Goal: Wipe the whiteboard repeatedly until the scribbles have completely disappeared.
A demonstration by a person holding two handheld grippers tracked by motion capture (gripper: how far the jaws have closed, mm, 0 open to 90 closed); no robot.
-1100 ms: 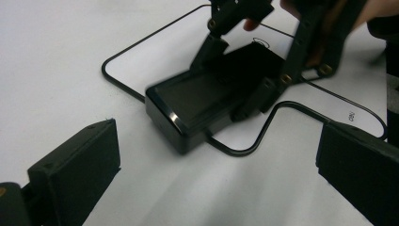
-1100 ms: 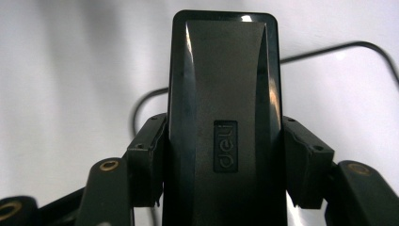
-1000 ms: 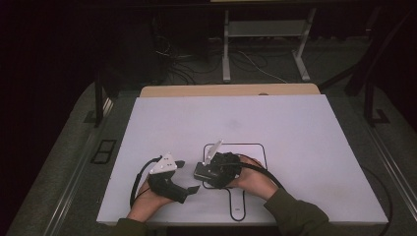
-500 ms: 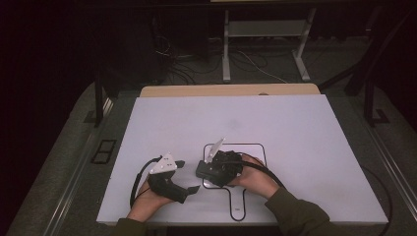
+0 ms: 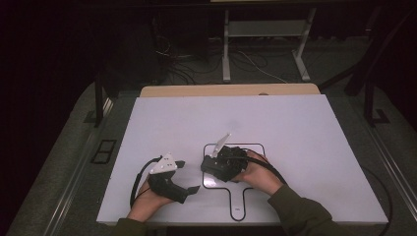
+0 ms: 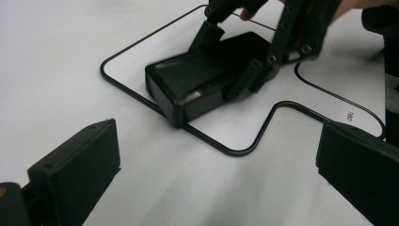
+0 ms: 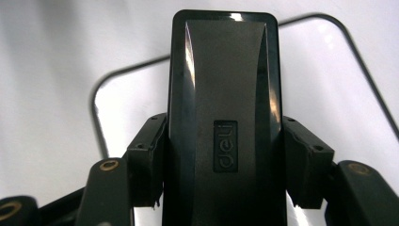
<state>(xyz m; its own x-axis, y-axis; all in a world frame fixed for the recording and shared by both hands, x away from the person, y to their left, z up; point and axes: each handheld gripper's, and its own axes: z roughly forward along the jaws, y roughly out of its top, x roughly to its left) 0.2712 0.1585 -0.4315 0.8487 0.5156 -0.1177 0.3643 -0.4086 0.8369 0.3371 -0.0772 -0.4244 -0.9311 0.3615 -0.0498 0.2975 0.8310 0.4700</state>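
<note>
- the right tongs [image 7: 225, 174] are clamped on a black box [image 7: 225, 94] with the embossed word "deli" on its top face; in the right gripper view each pad presses on one long side of it.
- the box's long axis runs straight ahead along the jaws, from the bottom centre of that frame up to its top centre, so the grip is across the narrow width and the far end sticks well past the pads.
- in the left gripper view the black box [image 6: 207, 77] lies in the upper middle of the frame, flat or nearly flat on the white worktop [image 6: 56, 56], inside the black outline [image 6: 141, 96] drawn there; whether its underside fully touches i cannot tell.
- in the high view the box [image 5: 216, 164] sits at lower centre, within the same outline, with the right tongs [image 5: 221, 162] on it and the right hand [image 5: 258, 172] behind.
- the left tongs [image 6: 216, 179] stand wide open with nothing between them, aimed at the box from the lower part of the frame; in the high view the left tongs [image 5: 189, 176] rest on the worktop just beside the outline, to its left.
- the right hand is on the box; the left is near but apart from it.
- look: a glossy black, oblong case with rounded corners and a slightly raised centre panel; it seems rigid.
</note>
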